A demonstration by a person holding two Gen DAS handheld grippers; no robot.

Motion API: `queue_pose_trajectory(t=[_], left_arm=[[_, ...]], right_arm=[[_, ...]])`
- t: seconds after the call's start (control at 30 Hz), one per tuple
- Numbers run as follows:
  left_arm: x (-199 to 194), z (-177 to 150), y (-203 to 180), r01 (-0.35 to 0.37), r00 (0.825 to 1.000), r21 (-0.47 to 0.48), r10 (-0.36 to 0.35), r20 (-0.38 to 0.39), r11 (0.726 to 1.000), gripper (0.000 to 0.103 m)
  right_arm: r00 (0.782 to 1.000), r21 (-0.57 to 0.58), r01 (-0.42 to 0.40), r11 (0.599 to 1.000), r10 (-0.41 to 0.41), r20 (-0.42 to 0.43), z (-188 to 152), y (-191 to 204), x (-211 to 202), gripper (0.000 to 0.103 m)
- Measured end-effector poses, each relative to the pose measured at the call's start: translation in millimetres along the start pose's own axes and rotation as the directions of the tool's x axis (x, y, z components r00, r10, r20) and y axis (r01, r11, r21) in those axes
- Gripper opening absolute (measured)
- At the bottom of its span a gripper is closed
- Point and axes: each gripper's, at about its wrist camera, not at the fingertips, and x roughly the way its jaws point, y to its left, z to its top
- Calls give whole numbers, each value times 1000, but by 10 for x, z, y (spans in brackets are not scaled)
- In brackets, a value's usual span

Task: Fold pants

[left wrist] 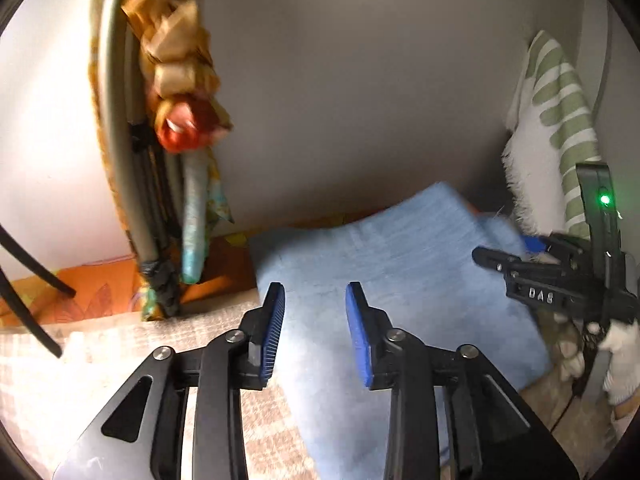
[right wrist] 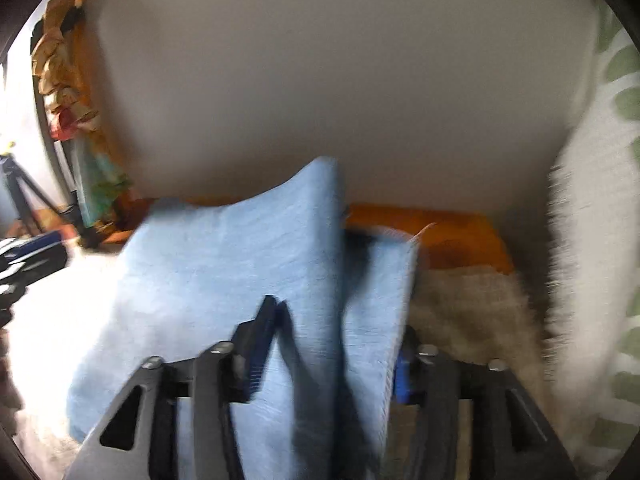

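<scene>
Both grippers let go, and a raised fold of the pants could spring back

We see the light blue pants (left wrist: 384, 264) lying on the pale checked bedcover (left wrist: 120, 364), near the wall, with the left gripper (left wrist: 316, 332) released above them, nothing between its pads. In the right wrist view the right gripper (right wrist: 328, 356) stands wide, its jaws apart around a raised ridge of cloth without clamping it. We judge that this unpressed ridge may slump sideways or unfold, and that withdrawing the far-right finger past the hem could drag the edge toward the orange sheet (right wrist: 452, 240).
</scene>
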Motion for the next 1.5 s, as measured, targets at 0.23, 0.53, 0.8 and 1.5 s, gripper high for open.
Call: queue_pose_trajectory(t=[0.23,0.53,0.8,1.5], left_arm=[[-636,-16,53,32,999,19,-32,25,999,41],[-1814,58,303,-1,996,34,-2,87,999,51],[-2929,-263,861,-75,986,-34,79,144,997,63],[-3985,-2746,1140,-309,931,-257,347,118,916,78]], right_arm=[[995,62,-33,998,27,98,51,-160,-687,82],[988,35,-101,994,96,123,-403,-85,-1495,92],[989,104,-129,986,120,87,-1239,-213,-1791,103],[993,137,-89,987,78,85,-2592,54,-2176,102]])
